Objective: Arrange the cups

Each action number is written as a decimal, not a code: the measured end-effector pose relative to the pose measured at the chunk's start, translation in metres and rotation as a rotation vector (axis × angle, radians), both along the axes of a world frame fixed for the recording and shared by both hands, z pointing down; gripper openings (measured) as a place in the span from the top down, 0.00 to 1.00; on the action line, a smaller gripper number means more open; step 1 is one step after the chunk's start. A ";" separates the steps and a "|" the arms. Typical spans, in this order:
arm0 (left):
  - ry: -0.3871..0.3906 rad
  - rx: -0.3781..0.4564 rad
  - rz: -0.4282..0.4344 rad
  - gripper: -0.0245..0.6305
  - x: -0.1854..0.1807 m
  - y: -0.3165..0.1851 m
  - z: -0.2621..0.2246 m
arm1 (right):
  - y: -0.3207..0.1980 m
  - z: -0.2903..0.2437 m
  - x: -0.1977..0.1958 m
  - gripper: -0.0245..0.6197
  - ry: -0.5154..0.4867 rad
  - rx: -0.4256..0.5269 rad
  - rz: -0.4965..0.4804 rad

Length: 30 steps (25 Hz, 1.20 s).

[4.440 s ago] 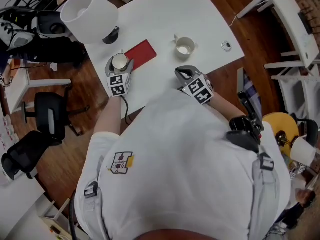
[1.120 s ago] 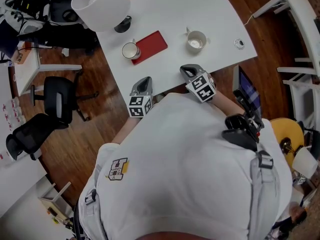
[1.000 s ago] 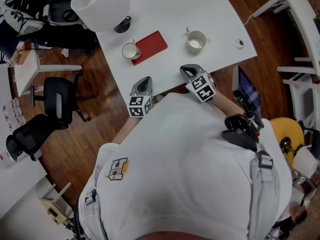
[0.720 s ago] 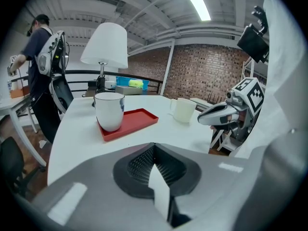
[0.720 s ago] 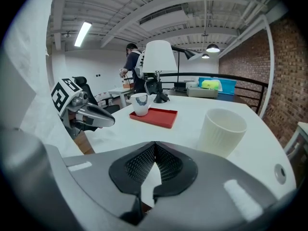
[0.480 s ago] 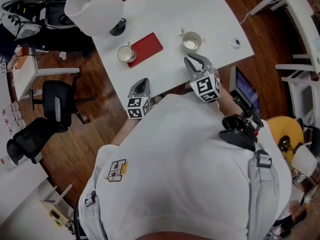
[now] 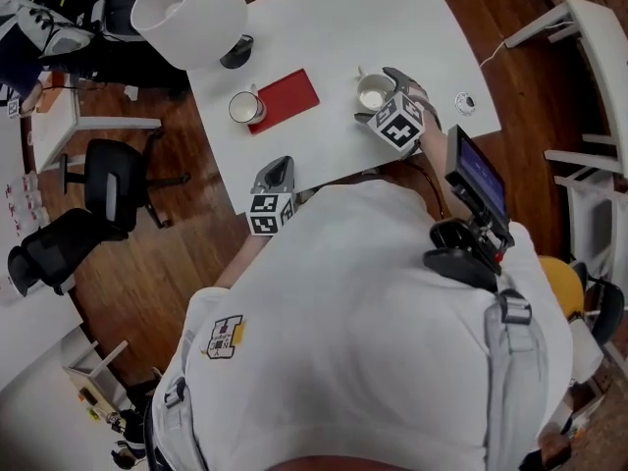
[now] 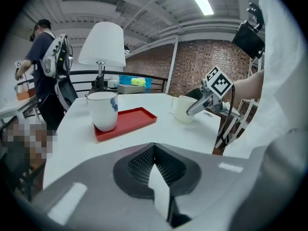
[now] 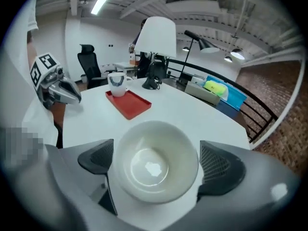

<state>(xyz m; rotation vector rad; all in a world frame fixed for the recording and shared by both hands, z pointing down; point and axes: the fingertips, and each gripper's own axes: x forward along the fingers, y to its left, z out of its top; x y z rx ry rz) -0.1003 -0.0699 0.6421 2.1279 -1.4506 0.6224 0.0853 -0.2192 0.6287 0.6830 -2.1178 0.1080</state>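
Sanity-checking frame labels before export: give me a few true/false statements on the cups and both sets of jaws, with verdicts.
1. The left gripper has its jaws shut with nothing between them. True.
2. The right gripper is shut and empty. False: its jaws have just been opening and stand wide on either side of the cream cup, not pressing it.
3. The white cup with the blue mark stands on the red tray. True.
4. The cream cup lies tipped on its side. False: it stands upright on the table, mouth up.

Upright cream cup, white cup
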 end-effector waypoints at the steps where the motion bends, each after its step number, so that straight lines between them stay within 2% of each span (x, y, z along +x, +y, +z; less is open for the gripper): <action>1: 0.003 -0.007 -0.015 0.95 0.001 0.001 -0.002 | -0.004 0.005 -0.002 0.10 0.026 0.003 -0.017; 4: 0.005 -0.022 -0.059 0.95 0.003 0.005 -0.005 | -0.009 0.014 -0.004 0.18 0.068 -0.003 -0.024; 7: -0.011 -0.027 -0.086 0.95 -0.004 0.009 -0.002 | -0.011 0.013 -0.005 0.18 0.073 -0.009 0.023; 9: -0.026 -0.026 -0.099 0.95 -0.009 0.012 0.001 | -0.013 0.014 -0.004 0.18 0.075 -0.016 0.112; 11: -0.027 -0.023 -0.110 0.95 -0.011 0.013 0.000 | -0.017 0.013 -0.002 0.18 0.059 -0.011 0.246; 14: -0.025 -0.013 -0.118 0.95 -0.018 0.014 -0.004 | -0.023 0.009 -0.004 0.18 0.012 0.028 0.409; 18: -0.019 -0.003 -0.118 0.95 -0.034 0.019 -0.004 | -0.024 0.007 -0.006 0.18 -0.021 0.061 0.513; 24: 0.022 0.001 -0.059 0.95 -0.052 0.025 -0.004 | -0.026 0.008 -0.006 0.18 -0.013 0.065 0.684; 27: 0.035 -0.004 -0.040 0.95 -0.064 0.027 -0.004 | -0.027 0.005 -0.008 0.15 -0.073 0.046 0.717; 30: 0.043 -0.008 -0.018 0.95 -0.077 0.031 -0.001 | -0.018 0.014 -0.004 0.05 -0.093 0.003 0.653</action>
